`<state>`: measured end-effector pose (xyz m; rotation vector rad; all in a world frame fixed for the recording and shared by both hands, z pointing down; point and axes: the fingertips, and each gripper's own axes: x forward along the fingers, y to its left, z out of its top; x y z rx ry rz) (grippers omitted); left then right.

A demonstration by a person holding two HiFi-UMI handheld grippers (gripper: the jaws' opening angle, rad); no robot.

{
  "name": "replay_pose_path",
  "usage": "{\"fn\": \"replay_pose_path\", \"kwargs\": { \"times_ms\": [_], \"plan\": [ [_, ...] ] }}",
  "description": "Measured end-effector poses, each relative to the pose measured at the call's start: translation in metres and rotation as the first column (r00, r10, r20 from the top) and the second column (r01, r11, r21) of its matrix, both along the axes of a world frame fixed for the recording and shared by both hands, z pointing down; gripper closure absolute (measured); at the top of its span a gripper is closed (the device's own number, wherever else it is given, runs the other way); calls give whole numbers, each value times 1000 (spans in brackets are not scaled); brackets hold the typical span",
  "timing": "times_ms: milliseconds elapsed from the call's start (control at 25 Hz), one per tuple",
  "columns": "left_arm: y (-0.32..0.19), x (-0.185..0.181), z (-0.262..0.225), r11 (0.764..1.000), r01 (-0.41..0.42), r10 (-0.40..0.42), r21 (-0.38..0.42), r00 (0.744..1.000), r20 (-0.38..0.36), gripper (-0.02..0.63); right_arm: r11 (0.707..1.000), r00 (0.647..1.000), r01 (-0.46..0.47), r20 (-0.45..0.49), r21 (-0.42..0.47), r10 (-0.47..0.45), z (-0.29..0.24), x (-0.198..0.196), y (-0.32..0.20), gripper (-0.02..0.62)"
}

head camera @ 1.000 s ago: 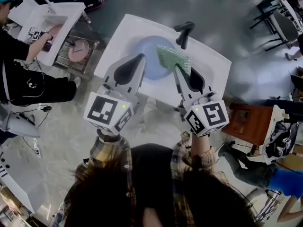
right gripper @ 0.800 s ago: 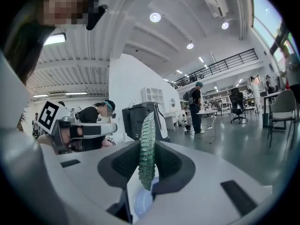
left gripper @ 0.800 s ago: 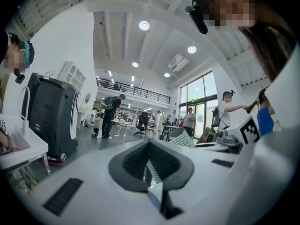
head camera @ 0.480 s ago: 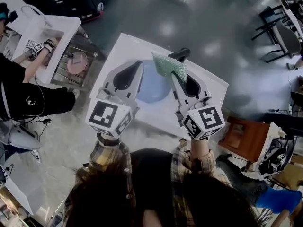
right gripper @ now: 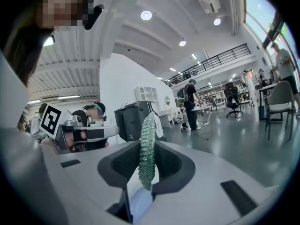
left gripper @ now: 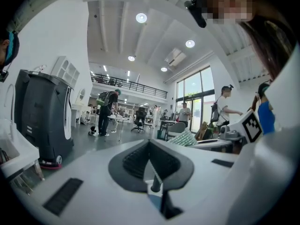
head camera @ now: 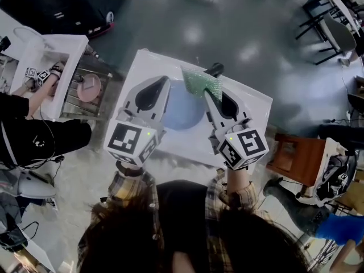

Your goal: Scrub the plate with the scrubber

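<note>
Head view: R gripper [head camera: 206, 94] pinches scrubber [head camera: 201, 81], prob. above plate [head camera: 180, 111].

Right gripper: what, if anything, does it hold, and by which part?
The right gripper holds the green scrubber, clamped edge-on by its near edge between the pads; the rest sticks out ahead of the jaws.

Over the white desk [head camera: 250, 108], the gap between your left claw [head camera: 165, 81] and right claw [head camera: 207, 93] is open straight down to the blue plate [head camera: 185, 111]. The black tap [head camera: 215, 69] stands at the far rim, just beyond the scrubber [head camera: 200, 79] in your right claw, and bars the way forward there. Left of your left claw the desk is bare. Beyond lies open grey floor [head camera: 244, 21]. A wire rack [head camera: 77, 108] stands well apart on the left, a brown stand [head camera: 296, 155] on the right.
</note>
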<state>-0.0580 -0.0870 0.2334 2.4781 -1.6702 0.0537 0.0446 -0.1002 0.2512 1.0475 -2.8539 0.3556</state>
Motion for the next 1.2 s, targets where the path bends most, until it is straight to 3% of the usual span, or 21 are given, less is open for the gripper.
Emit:
{"fn": "replay_pose_path", "kwargs": {
  "times_ms": [600, 1200],
  "plan": [
    [-16, -26, 59, 989, -83, 85, -125, 996, 15, 591, 989, 993, -116, -36, -96, 113, 41, -9, 3, 499],
    [-24, -37, 169, 936, -196, 211, -292, 977, 21, 591, 950, 976, -213, -92, -229, 197, 124, -27, 12, 499]
  ]
}}
